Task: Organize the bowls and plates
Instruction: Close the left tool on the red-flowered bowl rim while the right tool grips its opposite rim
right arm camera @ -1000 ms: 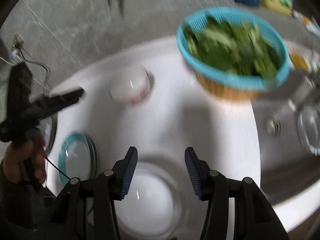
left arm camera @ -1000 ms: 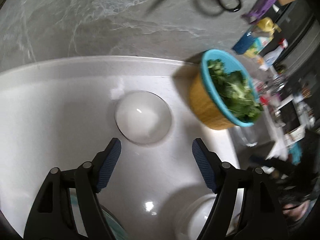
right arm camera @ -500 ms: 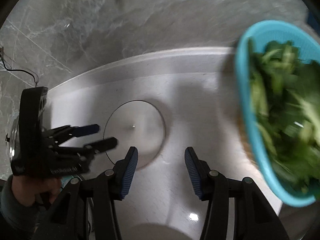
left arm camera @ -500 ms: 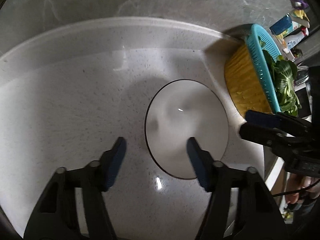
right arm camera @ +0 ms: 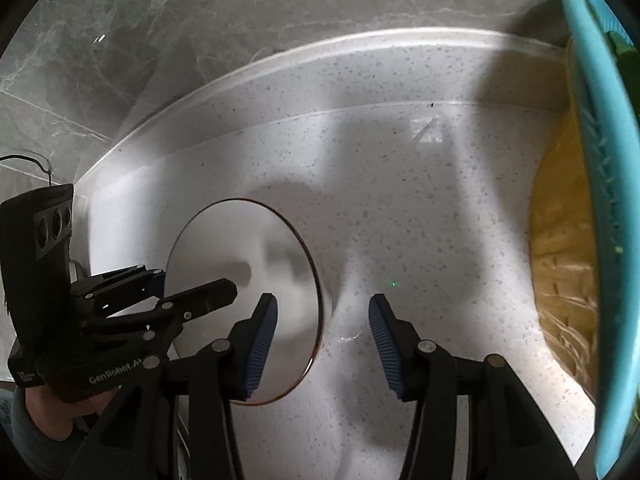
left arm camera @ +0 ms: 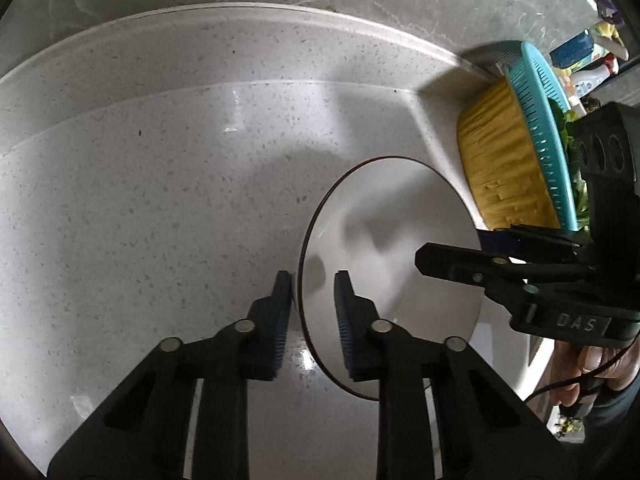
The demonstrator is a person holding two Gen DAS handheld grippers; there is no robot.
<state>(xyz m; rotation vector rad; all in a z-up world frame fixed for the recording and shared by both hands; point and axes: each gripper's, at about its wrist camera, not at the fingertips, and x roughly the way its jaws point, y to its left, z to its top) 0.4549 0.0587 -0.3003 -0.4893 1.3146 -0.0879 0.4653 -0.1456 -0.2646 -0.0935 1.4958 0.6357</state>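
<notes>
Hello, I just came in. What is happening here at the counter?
A person holds a gripper in each hand over a white speckled counter. Both reach for one white bowl with a dark rim. The left gripper has its fingers astride the bowl's rim, one inside and one outside, not yet shut. The right gripper is open at the opposite rim. A teal colander of greens sits in a yellow bowl beside it.
</notes>
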